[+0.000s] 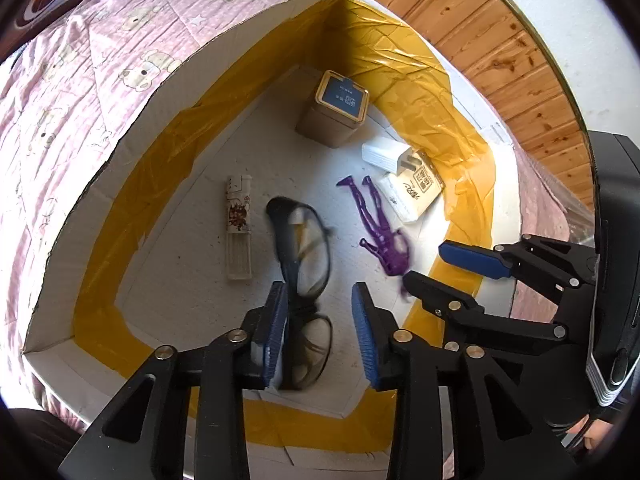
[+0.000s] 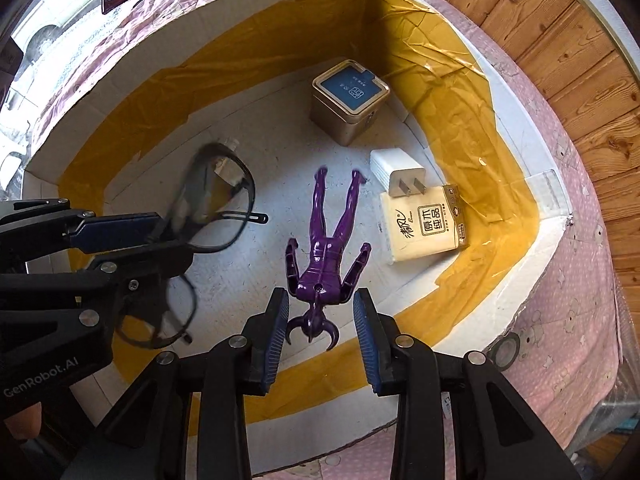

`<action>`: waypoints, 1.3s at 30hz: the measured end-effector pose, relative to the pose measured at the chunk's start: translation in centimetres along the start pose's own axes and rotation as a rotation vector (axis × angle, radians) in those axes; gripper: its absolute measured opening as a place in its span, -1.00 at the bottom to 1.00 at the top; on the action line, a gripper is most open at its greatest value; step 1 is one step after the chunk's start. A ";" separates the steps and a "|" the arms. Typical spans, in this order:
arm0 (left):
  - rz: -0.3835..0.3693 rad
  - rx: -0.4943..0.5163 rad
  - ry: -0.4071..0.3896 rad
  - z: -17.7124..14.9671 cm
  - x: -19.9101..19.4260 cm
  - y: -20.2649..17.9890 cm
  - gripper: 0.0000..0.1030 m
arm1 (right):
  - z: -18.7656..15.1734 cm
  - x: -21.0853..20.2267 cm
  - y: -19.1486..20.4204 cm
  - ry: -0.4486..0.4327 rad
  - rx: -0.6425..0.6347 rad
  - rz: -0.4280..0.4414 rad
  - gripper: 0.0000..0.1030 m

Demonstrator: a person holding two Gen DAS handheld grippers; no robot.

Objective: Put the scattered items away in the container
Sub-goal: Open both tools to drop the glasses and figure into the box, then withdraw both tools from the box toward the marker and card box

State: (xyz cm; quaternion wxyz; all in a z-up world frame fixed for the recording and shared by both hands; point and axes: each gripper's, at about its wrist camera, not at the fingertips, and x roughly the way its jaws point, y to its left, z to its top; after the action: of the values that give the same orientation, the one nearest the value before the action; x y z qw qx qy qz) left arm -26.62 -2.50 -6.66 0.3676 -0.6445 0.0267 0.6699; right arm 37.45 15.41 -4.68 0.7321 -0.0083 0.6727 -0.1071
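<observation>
A white box (image 1: 132, 168) (image 2: 532, 264) taped in yellow sits on a pink quilt. Inside lie a gold tin (image 1: 334, 110) (image 2: 350, 100), a white charger (image 1: 386, 154) (image 2: 396, 170), a tissue pack (image 1: 414, 196) (image 2: 424, 224), a lighter (image 1: 239, 226) and a purple figure (image 1: 384, 232) (image 2: 328, 256). My left gripper (image 1: 320, 336) (image 2: 132, 240) is open over the box; black glasses (image 1: 304, 280) (image 2: 208, 220), motion-blurred, are beside its left finger. My right gripper (image 2: 322, 336) (image 1: 452, 270) is open just above the figure's head.
The pink bear-print quilt (image 1: 60, 140) (image 2: 568, 340) surrounds the box. A wooden wall (image 1: 500, 40) (image 2: 580, 60) rises behind it. A roll of tape (image 2: 506, 350) lies on the quilt by the box's near right corner.
</observation>
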 end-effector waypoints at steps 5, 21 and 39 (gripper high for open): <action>0.005 0.000 -0.019 -0.1 -1.1 0.5 -0.17 | -0.5 -0.6 -0.1 -0.021 0.018 0.006 -0.24; 0.055 0.068 -0.102 -2.6 -4.3 -0.3 -0.17 | -2.8 -4.3 0.8 -0.186 0.053 0.037 -0.24; 0.045 0.384 -0.474 -11.1 -11.9 -3.7 -0.17 | -12.4 -11.2 2.8 -0.624 0.134 0.115 -0.22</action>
State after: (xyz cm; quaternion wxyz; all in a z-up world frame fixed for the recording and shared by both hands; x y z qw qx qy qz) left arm -16.52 -10.89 3.60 0.4636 -0.3881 0.0807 0.7924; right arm 24.83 21.61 4.74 0.9067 0.0453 0.4068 -0.1020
